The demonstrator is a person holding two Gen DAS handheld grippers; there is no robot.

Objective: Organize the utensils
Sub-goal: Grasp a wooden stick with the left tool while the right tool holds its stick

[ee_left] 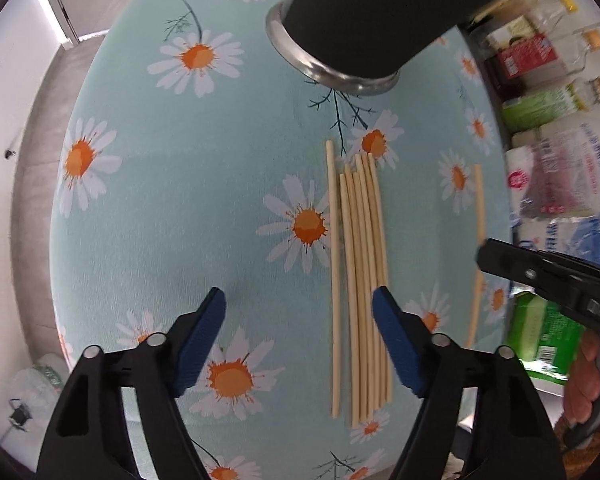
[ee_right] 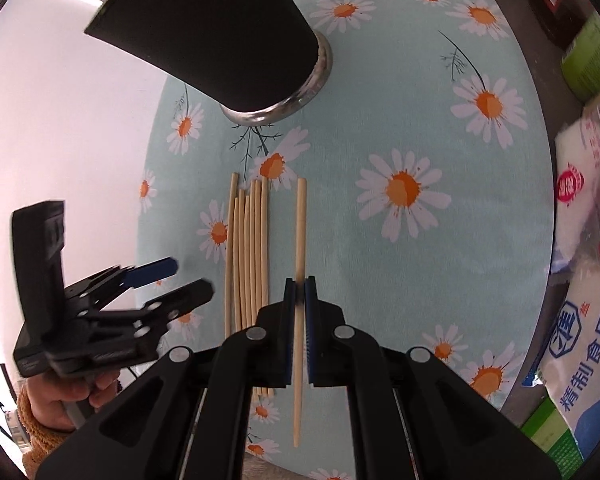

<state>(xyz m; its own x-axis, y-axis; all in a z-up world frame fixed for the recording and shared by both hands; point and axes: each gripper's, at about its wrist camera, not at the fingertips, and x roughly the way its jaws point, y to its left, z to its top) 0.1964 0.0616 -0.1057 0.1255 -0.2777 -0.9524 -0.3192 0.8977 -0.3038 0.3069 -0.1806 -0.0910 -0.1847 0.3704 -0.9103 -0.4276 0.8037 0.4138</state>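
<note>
Several wooden chopsticks (ee_left: 360, 280) lie side by side on the daisy tablecloth, also in the right wrist view (ee_right: 250, 256). A black holder cup with a steel base (ee_left: 364, 20) stands behind them; it shows in the right wrist view (ee_right: 228, 36) with chopstick ends sticking out of its top. My left gripper (ee_left: 300, 320) is open, low over the near ends of the bundle. My right gripper (ee_right: 300, 284) is shut on a single chopstick (ee_right: 300, 232), apart to the right of the bundle; this chopstick (ee_left: 478, 208) also shows in the left wrist view.
The table (ee_left: 180, 200) is round with a pale blue daisy cloth. Bottles and jars (ee_left: 540, 60) and bags of salt (ee_right: 588, 320) crowd its right side. A green carton (ee_left: 540, 340) stands near the right front edge.
</note>
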